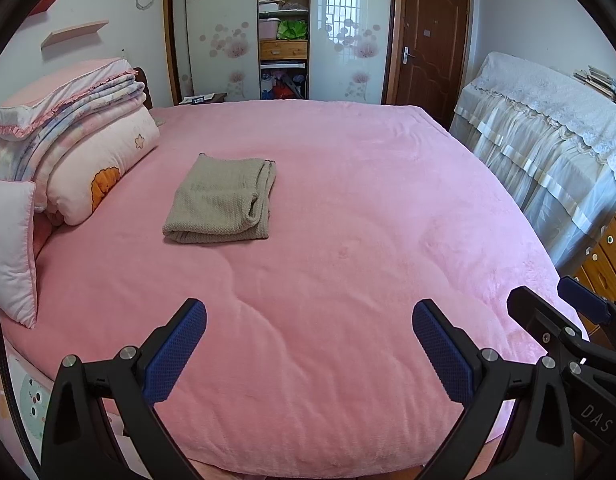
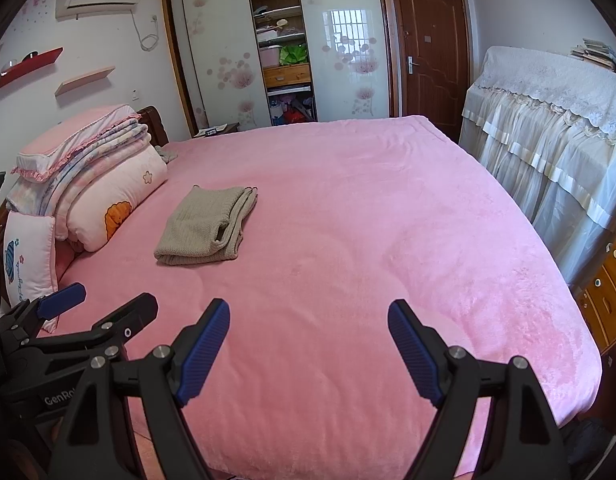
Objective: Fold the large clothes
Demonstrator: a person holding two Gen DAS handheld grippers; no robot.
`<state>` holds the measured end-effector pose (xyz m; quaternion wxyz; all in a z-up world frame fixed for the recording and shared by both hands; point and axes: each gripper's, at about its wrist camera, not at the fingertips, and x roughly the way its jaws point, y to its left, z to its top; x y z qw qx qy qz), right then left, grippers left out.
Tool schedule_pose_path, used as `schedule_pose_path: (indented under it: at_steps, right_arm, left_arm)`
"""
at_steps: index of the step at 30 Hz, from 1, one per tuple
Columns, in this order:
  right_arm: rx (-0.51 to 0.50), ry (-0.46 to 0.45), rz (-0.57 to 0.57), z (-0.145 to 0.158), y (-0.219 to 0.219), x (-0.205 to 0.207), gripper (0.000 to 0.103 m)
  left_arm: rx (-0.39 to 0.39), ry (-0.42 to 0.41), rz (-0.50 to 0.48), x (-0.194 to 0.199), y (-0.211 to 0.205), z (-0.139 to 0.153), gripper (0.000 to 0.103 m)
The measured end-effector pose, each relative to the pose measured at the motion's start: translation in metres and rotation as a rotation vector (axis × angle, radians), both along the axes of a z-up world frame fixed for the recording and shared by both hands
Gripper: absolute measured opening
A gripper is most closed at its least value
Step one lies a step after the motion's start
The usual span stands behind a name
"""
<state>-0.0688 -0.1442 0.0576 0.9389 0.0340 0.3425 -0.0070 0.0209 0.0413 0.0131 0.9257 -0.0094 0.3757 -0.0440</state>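
Your left gripper [image 1: 309,344] and right gripper [image 2: 309,346] are both wide open and empty, and the folded beige garment [image 1: 221,200] lies ahead and to the left, its long axis pointing away, nearer your left one.

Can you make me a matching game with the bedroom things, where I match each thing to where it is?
Things:
1. folded beige knitted garment
2. stack of folded pink quilts
3. brown wooden door
4. white lace cloth cover

Places:
A. draped over the furniture right of the bed
B. lying flat on the pink blanket, left of its middle
C. in the far wall, right of the wardrobe
D. piled at the bed's left end

Pairs: 1-B, 2-D, 3-C, 4-A
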Motion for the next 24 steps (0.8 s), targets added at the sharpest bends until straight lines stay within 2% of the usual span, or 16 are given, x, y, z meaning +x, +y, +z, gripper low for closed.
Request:
schedule_pose_path:
  at_steps: [24]
  right_arm:
    - [0.006,0.003,0.004,-0.0001,0.0007,0.0001,0.082]
  left_arm:
    - [0.006,0.002,0.002,-0.0008,0.0042,-0.0064,0.102]
